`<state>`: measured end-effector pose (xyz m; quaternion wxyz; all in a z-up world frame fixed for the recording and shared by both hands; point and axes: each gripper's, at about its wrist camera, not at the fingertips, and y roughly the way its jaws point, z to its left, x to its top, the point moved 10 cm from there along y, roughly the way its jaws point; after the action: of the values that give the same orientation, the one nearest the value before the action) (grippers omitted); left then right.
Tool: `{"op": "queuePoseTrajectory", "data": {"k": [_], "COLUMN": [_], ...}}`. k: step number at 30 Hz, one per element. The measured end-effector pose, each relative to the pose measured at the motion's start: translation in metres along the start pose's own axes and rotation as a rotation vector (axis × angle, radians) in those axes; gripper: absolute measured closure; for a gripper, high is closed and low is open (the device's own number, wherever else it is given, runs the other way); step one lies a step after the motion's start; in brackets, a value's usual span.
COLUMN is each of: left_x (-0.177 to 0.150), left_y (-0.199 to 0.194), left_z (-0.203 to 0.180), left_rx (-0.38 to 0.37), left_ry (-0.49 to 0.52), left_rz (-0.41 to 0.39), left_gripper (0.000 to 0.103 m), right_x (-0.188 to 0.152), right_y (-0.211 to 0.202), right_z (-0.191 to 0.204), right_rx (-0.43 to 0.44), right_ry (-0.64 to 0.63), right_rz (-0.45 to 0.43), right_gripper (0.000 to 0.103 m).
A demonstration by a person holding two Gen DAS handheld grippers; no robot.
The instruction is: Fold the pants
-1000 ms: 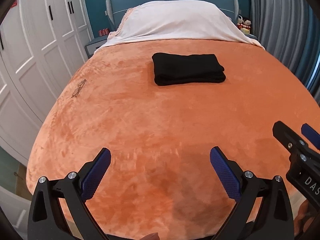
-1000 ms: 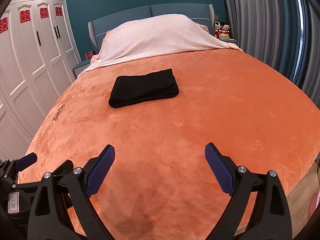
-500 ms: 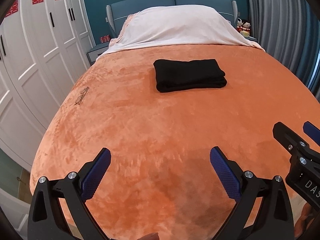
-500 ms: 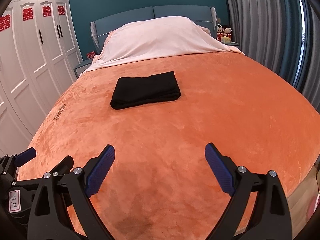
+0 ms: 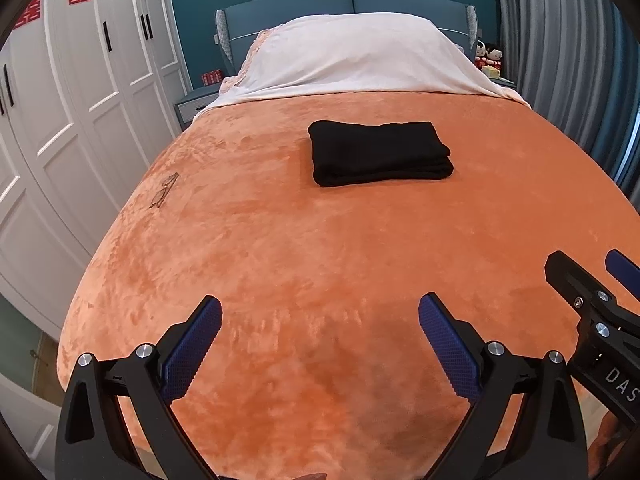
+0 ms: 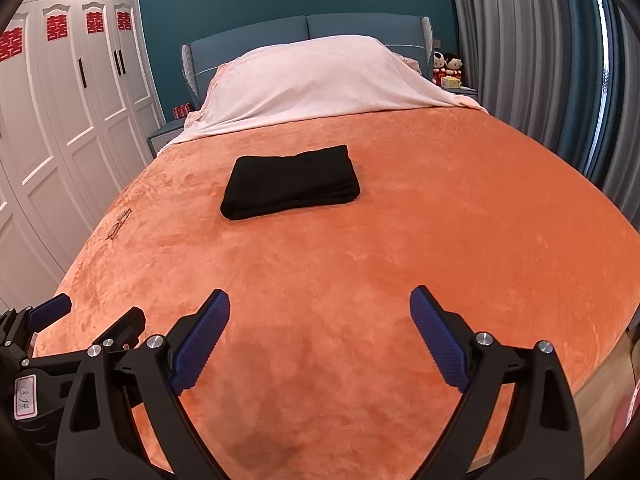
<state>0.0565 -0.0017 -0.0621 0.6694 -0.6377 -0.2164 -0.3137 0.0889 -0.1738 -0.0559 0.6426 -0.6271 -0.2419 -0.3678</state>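
Black pants (image 5: 380, 152) lie folded into a compact rectangle on the orange blanket (image 5: 320, 264) in the middle of the bed, well ahead of both grippers and touched by neither. The left gripper (image 5: 320, 340) hangs above the near end of the blanket with its 2 blue-padded fingers spread wide and nothing between them; the right gripper (image 6: 320, 336) hangs the same way, fingers wide apart and holding nothing. Each tool is only partly seen from the other's camera: the right gripper's near finger juts in at the right edge of the left wrist view, its body cut off by the frame with only the letters "DAS" readable, and the left gripper shows at the lower left of the right wrist view with a small label whose writing is hard to make out. A thin object that looks like a pair of glasses (image 5: 165, 190) lies on the blanket near its left side, too faint to tell for certain. A pale sheet (image 5: 352, 56) covers the head of the bed, hiding whatever lies under it. Against the frames from 1 second ago, the pants keep their place and shape on the blanket, while both cameras sit a little farther back, with more of the white wardrobe (image 5: 80, 100) and the wall above the headboard (image 6: 304, 28) in view.
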Motion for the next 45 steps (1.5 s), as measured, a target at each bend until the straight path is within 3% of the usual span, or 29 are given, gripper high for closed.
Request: {"op": "queuePoseTrajectory", "data": {"k": [16,18,23,45], "left_x": [0.0,-0.0006,0.0005,0.0011], "left_y": [-0.0009,-0.0012,-0.0019,-0.0025], "left_z": [-0.0018,-0.0024,-0.0036,-0.0068], "left_rx": [-0.004,-0.009,-0.014,-0.012], "left_ry": [0.0,-0.002,0.004,0.013], "left_rz": [-0.001,0.001,-0.002,-0.006], "left_gripper": [0.007,0.012,0.015,0.015], "right_x": [-0.0006,-0.001,-0.0008,-0.0003], "right_y": [-0.0009,-0.0013,-0.0013,-0.0009], "right_z": [0.0011,0.0017,0.0015,0.0003], "right_rx": [-0.001,-0.002,-0.002,-0.001], "right_ry": [0.003,0.004,0.004,0.003], "right_rz": [0.0,0.001,-0.001,0.0], "right_gripper": [0.014,0.014,0.014,0.014]}}
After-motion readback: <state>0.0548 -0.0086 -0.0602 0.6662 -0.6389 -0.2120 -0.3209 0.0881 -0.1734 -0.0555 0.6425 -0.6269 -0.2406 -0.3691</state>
